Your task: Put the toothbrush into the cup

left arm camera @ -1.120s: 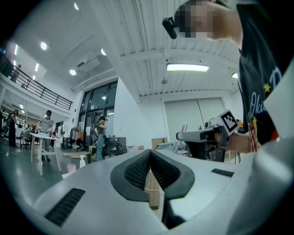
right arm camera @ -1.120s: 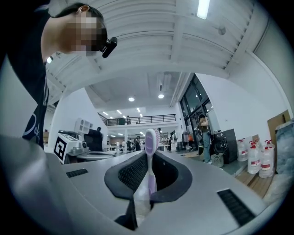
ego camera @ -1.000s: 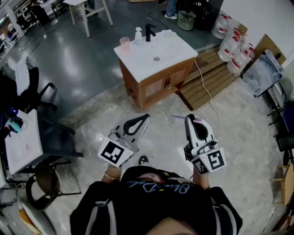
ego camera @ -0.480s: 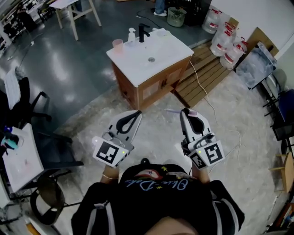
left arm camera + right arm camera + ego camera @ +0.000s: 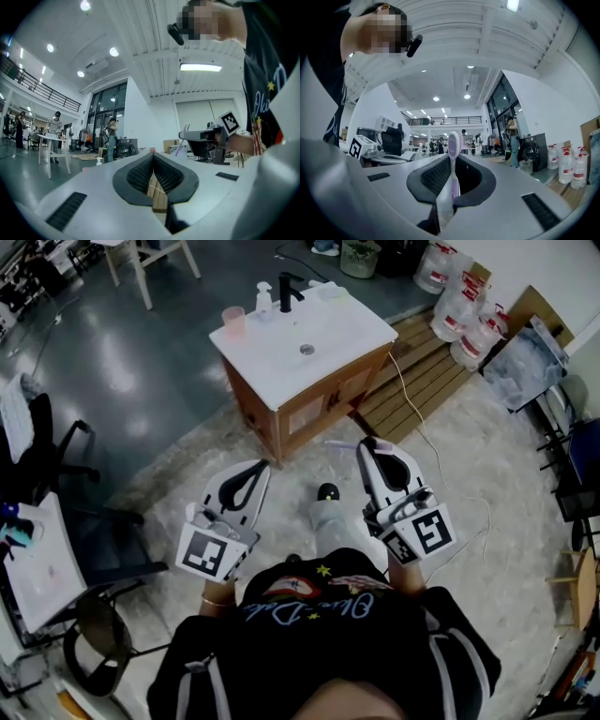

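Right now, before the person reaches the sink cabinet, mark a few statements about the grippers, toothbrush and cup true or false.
1. The right gripper is shut on the lilac plastic toothbrush. True.
2. The pink plastic cup stands on the floor. False: it stands on the white cabinet top.
3. The left gripper holds the cup. False: it is shut on nothing.
4. The toothbrush is outside the cup. True.

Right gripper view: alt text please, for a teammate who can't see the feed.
The right gripper has its jaws shut on a lilac toothbrush, whose head sticks up past the jaw tips with the bristles facing right. Behind it is a large lit hall with people in the distance, and water jugs stand at far right.
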Tool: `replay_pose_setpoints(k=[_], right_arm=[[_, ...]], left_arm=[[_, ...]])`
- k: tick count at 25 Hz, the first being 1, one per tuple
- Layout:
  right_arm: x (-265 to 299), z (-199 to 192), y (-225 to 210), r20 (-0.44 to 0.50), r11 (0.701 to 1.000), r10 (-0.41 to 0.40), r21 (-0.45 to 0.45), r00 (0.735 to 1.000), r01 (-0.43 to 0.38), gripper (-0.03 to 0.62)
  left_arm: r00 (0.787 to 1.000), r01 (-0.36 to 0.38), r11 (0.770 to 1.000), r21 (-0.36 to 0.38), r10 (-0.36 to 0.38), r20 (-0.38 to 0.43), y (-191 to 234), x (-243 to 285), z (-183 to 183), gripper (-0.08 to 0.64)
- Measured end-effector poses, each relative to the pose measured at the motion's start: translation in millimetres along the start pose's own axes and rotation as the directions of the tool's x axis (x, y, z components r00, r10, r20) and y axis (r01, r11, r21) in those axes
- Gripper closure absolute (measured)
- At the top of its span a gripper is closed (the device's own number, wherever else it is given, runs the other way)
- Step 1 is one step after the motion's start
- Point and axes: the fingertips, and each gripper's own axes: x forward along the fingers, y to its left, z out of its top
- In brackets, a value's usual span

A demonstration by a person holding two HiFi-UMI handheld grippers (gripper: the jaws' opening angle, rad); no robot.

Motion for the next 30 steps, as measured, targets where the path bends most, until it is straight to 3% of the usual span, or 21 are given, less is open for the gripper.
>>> replay_pose_setpoints(k=[7, 20, 30], right_arm=[[63.9, 4.5, -37.4, 0.042, 0.996, 0.093, -0.002, 0.995, -0.093, 0.57], [170.8, -20.6, -127.2, 0.006, 0.972, 0.232, 0.023, 0.973, -0.232, 0.569], [227.4, -33.8, -191.4, 0.009, 0.95, 0.305, 0.063, 0.952, -0.305, 0.571]], left_arm=[[0.994, -0.11, 0.993, 0.032, 0.11, -0.015, 43.2, 28.9, 1.5, 0.56], [0.962, -0.263, 0.965, 0.011, 0.263, -0.069, 110.8, 118.8, -11.9, 0.56], [0.949, -0.3, 0.953, 0.052, 0.303, -0.082, 138.2, 193.3, -12.0, 0.56]])
